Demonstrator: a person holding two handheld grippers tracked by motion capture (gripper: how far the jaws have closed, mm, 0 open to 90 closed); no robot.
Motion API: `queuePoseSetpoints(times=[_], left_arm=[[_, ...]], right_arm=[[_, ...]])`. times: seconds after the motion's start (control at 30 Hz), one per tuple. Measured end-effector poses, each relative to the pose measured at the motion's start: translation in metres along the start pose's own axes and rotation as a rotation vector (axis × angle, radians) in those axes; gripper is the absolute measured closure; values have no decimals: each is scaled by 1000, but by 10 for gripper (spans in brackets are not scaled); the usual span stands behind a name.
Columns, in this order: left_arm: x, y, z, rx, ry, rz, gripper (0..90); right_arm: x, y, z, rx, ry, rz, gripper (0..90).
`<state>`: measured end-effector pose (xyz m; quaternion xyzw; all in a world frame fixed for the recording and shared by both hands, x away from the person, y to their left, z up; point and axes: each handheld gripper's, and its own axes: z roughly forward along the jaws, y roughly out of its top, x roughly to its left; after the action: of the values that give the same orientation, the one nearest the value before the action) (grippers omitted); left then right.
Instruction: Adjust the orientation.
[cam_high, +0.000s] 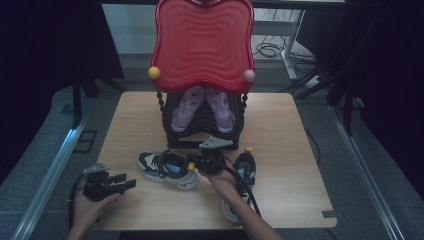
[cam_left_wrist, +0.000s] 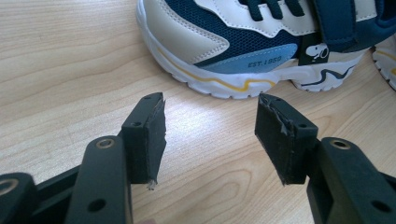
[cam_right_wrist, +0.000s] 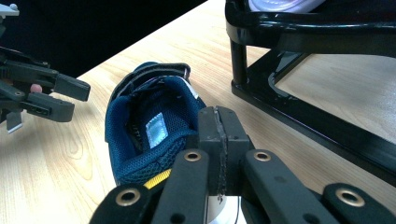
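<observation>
**Q:** High view: what is arranged here, and which step is under way?

**A:** A black shoe rack (cam_high: 172, 117) with a red top panel (cam_high: 202, 40) stands at the far side of the tabletop (cam_high: 290, 150), with pink sandals (cam_high: 202, 107) on its shelf. A navy sneaker (cam_high: 167, 169) lies in front of it, and a second sneaker (cam_high: 245, 172) lies to its right, partly under the person's forearm. The right gripper (cam_high: 197, 162) sits at the navy sneaker's heel. The left gripper (cam_high: 127, 181) rests apart at the near left. The step appears to be taking hold of the navy sneaker to shelve it.

**Q:** Left gripper view: what is the state of the fingers?

**A:** The fingers (cam_left_wrist: 147, 135) stand apart with only bare tabletop between them. The navy sneaker (cam_left_wrist: 243, 42) lies side-on just ahead, untouched.

**Q:** Right gripper view: has it gripped the shoe?

**A:** The right gripper (cam_right_wrist: 218, 126) has its fingers pressed together, with nothing visible between them. They sit just at the heel collar of the navy sneaker (cam_right_wrist: 149, 126), near its yellow pull tab (cam_right_wrist: 156, 179). The shoe rack (cam_right_wrist: 303, 32) rises at the right, and the left gripper (cam_right_wrist: 70, 100) shows farther off.

**Q:** What does the next move call for?

**A:** Probably parting the fingers, slipping one inside the heel collar and clamping on it. The sneaker can then be lifted clear of the tabletop and carried to a free part of the shelf beside the sandals.
</observation>
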<state>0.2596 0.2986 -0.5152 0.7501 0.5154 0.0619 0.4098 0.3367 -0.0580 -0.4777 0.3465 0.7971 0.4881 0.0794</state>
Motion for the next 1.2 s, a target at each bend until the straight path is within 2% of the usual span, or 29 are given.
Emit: queuePoseSetpoints(times=[0.27, 0.43, 0.67, 1.2], left_arm=[[1, -1, 4, 15, -6, -3, 428], [1, -2, 5, 19, -13, -2, 428], [1, -2, 7, 21, -13, -7, 427], [-2, -4, 12, 36, -20, -2, 427]], right_arm=[[2, -2, -2, 3, 10, 6, 897], [7, -4, -3, 6, 18, -25, 897], [13, -7, -5, 4, 33, -24, 897], [34, -16, -8, 1, 70, -38, 896]])
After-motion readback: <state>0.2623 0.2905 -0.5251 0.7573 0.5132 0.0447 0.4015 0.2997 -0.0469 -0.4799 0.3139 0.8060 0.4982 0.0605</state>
